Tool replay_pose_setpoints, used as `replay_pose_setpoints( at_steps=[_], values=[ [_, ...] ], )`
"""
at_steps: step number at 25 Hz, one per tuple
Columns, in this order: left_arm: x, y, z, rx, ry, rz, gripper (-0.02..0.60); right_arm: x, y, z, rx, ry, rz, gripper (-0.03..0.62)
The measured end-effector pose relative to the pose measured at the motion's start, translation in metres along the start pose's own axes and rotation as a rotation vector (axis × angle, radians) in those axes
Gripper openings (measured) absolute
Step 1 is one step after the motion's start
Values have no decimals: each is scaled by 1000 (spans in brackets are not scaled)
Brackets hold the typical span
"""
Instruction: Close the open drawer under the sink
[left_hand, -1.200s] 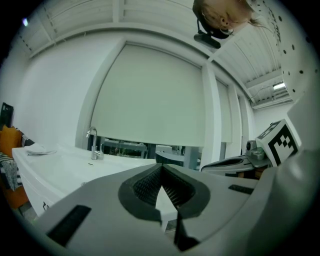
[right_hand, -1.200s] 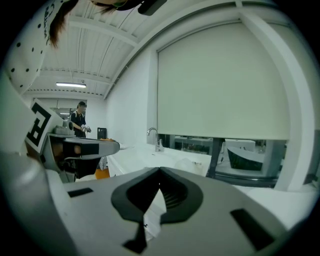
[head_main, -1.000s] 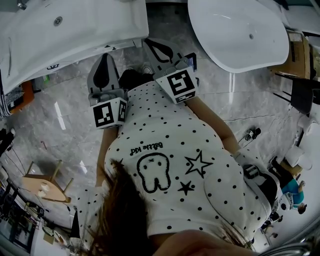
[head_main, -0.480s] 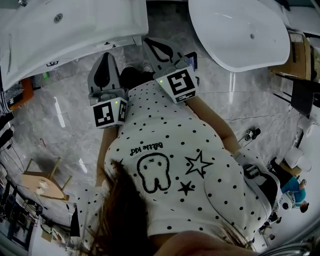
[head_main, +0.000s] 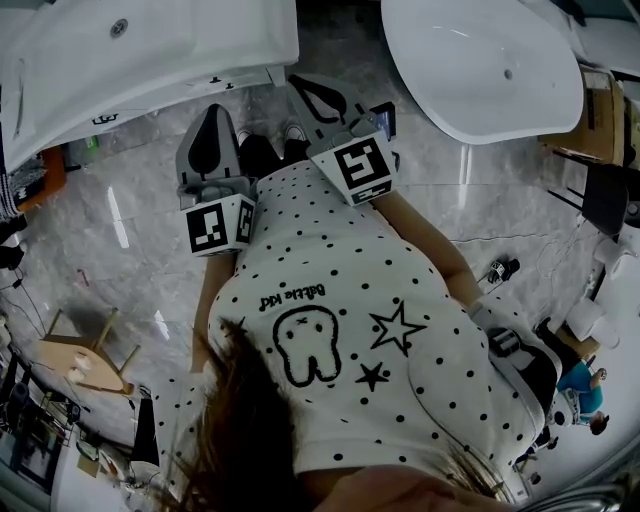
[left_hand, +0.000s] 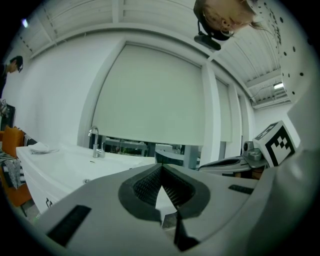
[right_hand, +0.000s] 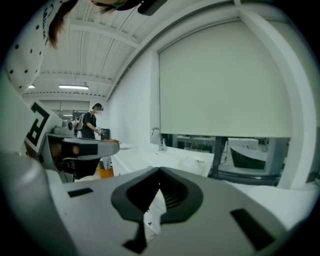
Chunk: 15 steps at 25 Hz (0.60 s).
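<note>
At the top middle of the head view, the left hand-held gripper (head_main: 212, 112) and the right hand-held gripper (head_main: 298, 82) are pointing between the left sink (head_main: 150, 45) and the right sink (head_main: 480, 65). Both are squeezed shut, holding nothing. No view is showing the drawer, so I cannot tell if it is open or closed.

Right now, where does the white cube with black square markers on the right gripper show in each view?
Head view: the white cube with black square markers sits upper middle, above the dotted shirt.
Left gripper view: at the right edge.
Right gripper view: not in it.
Shared landmark: the long white basin, seen in all three.
</note>
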<state>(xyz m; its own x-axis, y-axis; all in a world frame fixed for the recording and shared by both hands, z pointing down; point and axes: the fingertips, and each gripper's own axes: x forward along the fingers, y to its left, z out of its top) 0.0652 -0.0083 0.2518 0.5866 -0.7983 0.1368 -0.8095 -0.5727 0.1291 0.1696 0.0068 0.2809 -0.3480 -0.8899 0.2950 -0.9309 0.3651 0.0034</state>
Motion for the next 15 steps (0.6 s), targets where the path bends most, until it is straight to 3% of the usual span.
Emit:
replay_pose_setpoints(
  at_steps=[6, 15],
  values=[
    [-3, 6, -2, 4, 37, 17, 5, 4, 3, 4, -1, -11, 10, 14],
    [-4, 7, 3, 7, 3, 28, 5, 6, 4, 6, -5, -17, 19, 14]
  ],
)
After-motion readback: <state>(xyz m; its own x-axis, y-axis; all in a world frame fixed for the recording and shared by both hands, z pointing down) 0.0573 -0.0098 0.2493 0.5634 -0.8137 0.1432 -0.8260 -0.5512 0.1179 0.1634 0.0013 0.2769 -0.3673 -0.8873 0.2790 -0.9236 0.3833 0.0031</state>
